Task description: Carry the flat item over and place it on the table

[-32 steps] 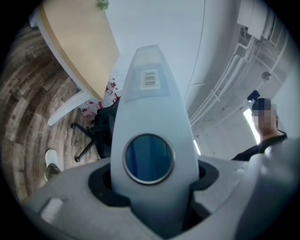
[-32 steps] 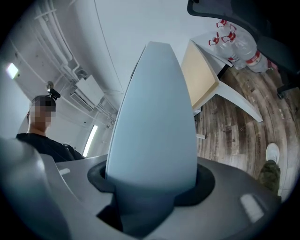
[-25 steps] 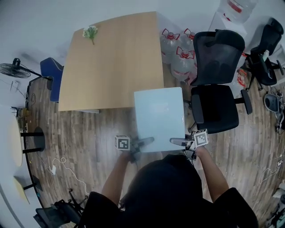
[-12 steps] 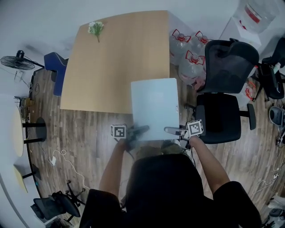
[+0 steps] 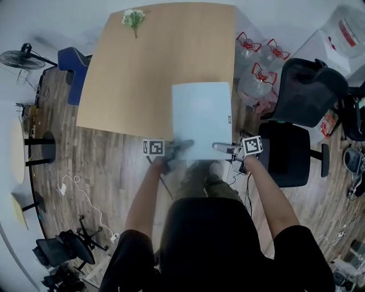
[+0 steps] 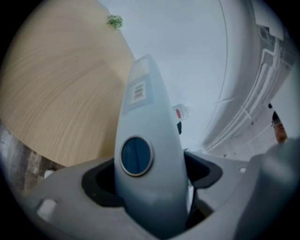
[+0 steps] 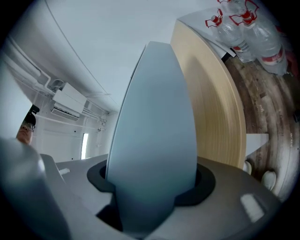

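Observation:
The flat item (image 5: 202, 117) is a pale blue-grey slab with a small label on its right edge. It lies level over the near right part of the wooden table (image 5: 148, 68), and its near edge juts past the table's front edge. My left gripper (image 5: 185, 144) has that near edge's left corner between its jaws, which are opening. My right gripper (image 5: 221, 147) is shut on the right corner. In the left gripper view the flat item (image 6: 145, 122) fills the gap between the jaws. In the right gripper view the flat item (image 7: 154, 126) runs out beside the table edge (image 7: 220, 108).
A small flower sprig (image 5: 133, 17) lies at the table's far left. Large water bottles (image 5: 259, 63) and a black office chair (image 5: 302, 97) stand to the right of the table. A blue chair (image 5: 74, 68) and a fan (image 5: 25, 59) are at the left; cables (image 5: 74, 188) lie on the floor.
The person has stepped toward the table. The flat item, first in front of the table's near edge, now reaches well over its near right part. Both grippers came forward with it.

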Demonstrator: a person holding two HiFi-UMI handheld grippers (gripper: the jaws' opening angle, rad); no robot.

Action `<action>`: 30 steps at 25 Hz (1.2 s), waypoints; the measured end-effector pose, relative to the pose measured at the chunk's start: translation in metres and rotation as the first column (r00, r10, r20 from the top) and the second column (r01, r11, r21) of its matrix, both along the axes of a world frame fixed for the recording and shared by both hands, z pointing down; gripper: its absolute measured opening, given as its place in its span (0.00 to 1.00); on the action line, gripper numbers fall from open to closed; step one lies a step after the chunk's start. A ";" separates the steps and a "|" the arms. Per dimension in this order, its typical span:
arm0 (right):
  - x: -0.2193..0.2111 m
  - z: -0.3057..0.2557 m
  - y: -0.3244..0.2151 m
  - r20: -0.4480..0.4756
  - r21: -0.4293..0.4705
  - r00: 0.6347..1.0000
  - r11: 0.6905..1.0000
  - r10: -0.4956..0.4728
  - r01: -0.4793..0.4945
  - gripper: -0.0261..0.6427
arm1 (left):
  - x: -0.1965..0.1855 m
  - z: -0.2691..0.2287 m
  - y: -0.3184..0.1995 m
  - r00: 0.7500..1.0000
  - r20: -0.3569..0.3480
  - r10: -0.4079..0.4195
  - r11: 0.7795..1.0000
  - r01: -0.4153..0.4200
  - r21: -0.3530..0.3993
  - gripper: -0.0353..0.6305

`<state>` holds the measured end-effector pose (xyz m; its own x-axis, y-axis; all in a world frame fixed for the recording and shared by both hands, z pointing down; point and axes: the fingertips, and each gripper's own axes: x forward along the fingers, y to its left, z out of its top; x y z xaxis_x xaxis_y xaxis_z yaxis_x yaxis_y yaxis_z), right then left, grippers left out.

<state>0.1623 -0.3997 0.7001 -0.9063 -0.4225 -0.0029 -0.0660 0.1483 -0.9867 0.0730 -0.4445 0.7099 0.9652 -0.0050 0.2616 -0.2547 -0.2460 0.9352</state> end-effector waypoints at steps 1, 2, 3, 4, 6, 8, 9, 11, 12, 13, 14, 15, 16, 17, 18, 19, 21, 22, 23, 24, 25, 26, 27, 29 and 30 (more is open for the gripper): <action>-0.001 0.006 -0.008 -0.007 -0.007 1.000 1.000 -0.005 0.005 0.47 | -0.002 0.006 -0.008 1.000 0.007 -0.007 1.000 0.007 -0.012 0.64; -0.002 0.012 -0.017 -0.015 -0.016 1.000 1.000 -0.010 0.009 0.48 | -0.004 0.012 -0.016 1.000 0.013 -0.011 1.000 0.011 -0.027 0.65; -0.003 0.018 -0.024 -0.017 -0.029 1.000 1.000 -0.012 0.011 0.48 | -0.005 0.018 -0.023 1.000 0.019 -0.013 0.999 0.014 -0.044 0.65; -0.004 0.022 -0.031 -0.011 -0.048 1.000 0.999 -0.010 0.009 0.48 | -0.007 0.023 -0.031 1.000 0.024 -0.012 0.998 0.014 -0.061 0.65; -0.006 0.031 -0.043 -0.003 -0.100 1.000 0.995 0.002 -0.002 0.49 | -0.008 0.030 -0.044 1.000 0.031 -0.004 0.997 0.007 -0.082 0.65; -0.007 0.040 -0.057 -0.020 -0.126 1.000 0.992 0.009 -0.011 0.49 | -0.010 0.037 -0.058 0.999 0.046 0.006 0.996 -0.002 -0.094 0.65; -0.007 0.045 -0.065 -0.035 -0.123 0.999 0.992 0.009 -0.013 0.50 | -0.011 0.041 -0.065 0.998 0.056 0.009 0.995 -0.003 -0.097 0.65; -0.008 0.054 -0.080 -0.062 -0.114 0.998 0.993 0.008 -0.015 0.52 | -0.012 0.048 -0.079 0.997 0.074 0.010 0.995 -0.002 -0.103 0.65; -0.007 0.057 -0.086 -0.070 -0.122 0.998 0.992 0.010 -0.018 0.52 | -0.012 0.051 -0.084 0.997 0.080 0.009 0.994 -0.001 -0.108 0.65; -0.007 0.060 -0.091 -0.073 -0.135 0.997 0.991 0.012 -0.022 0.53 | -0.011 0.053 -0.089 0.997 0.082 0.009 0.993 0.001 -0.114 0.65; -0.006 0.062 -0.095 -0.077 -0.150 0.997 0.988 0.014 -0.026 0.53 | -0.011 0.056 -0.093 0.997 0.083 0.008 0.993 0.002 -0.121 0.65; -0.005 0.065 -0.099 -0.088 -0.168 0.996 0.985 0.016 -0.030 0.54 | -0.011 0.058 -0.097 0.996 0.085 0.008 0.992 0.003 -0.128 0.65; -0.004 0.069 -0.102 -0.100 -0.189 0.995 0.981 0.018 -0.037 0.54 | -0.011 0.061 -0.101 0.996 0.089 0.008 0.991 0.004 -0.134 0.65; -0.003 0.072 -0.105 -0.112 -0.203 0.994 0.978 0.021 -0.043 0.55 | -0.011 0.063 -0.106 0.995 0.097 0.010 0.990 0.004 -0.138 0.66; -0.003 0.075 -0.109 -0.127 -0.204 0.992 0.978 0.020 -0.045 0.55 | -0.011 0.066 -0.110 0.994 0.109 0.012 0.990 0.004 -0.138 0.66; -0.002 0.078 -0.112 -0.151 -0.206 0.988 0.977 0.016 -0.047 0.55 | -0.011 0.070 -0.114 0.992 0.127 0.013 0.991 0.004 -0.134 0.67; -0.001 0.086 -0.114 -0.210 -0.240 0.978 0.969 0.012 -0.063 0.57 | -0.011 0.076 -0.119 0.985 0.171 0.015 0.992 0.006 -0.123 0.69; -0.001 0.089 -0.114 -0.231 -0.265 0.973 0.961 0.012 -0.075 0.59 | -0.011 0.078 -0.121 0.982 0.190 0.016 0.993 0.007 -0.119 0.70; -0.002 0.091 -0.114 -0.242 -0.285 0.970 0.955 0.014 -0.085 0.60 | -0.011 0.079 -0.122 0.979 0.205 0.017 0.993 0.007 -0.117 0.71; -0.004 0.091 -0.114 -0.252 -0.295 0.968 0.951 0.015 -0.092 0.62 | -0.012 0.080 -0.122 0.976 0.217 0.017 0.993 0.009 -0.118 0.71; -0.005 0.091 -0.114 -0.264 -0.296 0.964 0.950 0.015 -0.096 0.64 | -0.012 0.080 -0.123 0.974 0.225 0.016 0.993 0.011 -0.120 0.72; -0.005 0.091 -0.115 -0.279 -0.293 0.960 0.951 0.015 -0.100 0.65 | -0.012 0.081 -0.123 0.973 0.232 0.013 0.992 0.016 -0.122 0.72; -0.005 0.091 -0.116 -0.297 -0.290 0.955 0.951 0.015 -0.105 0.66 | -0.012 0.081 -0.124 0.970 0.241 0.010 0.992 0.021 -0.123 0.72; -0.005 0.090 -0.116 -0.343 -0.281 0.939 0.954 0.005 -0.107 0.70 | -0.012 0.082 -0.126 0.963 0.270 0.002 0.993 0.030 -0.113 0.74; -0.005 0.090 -0.116 -0.366 -0.276 0.931 0.956 -0.006 -0.102 0.71 | -0.013 0.082 -0.127 0.958 0.285 -0.002 0.994 0.033 -0.103 0.74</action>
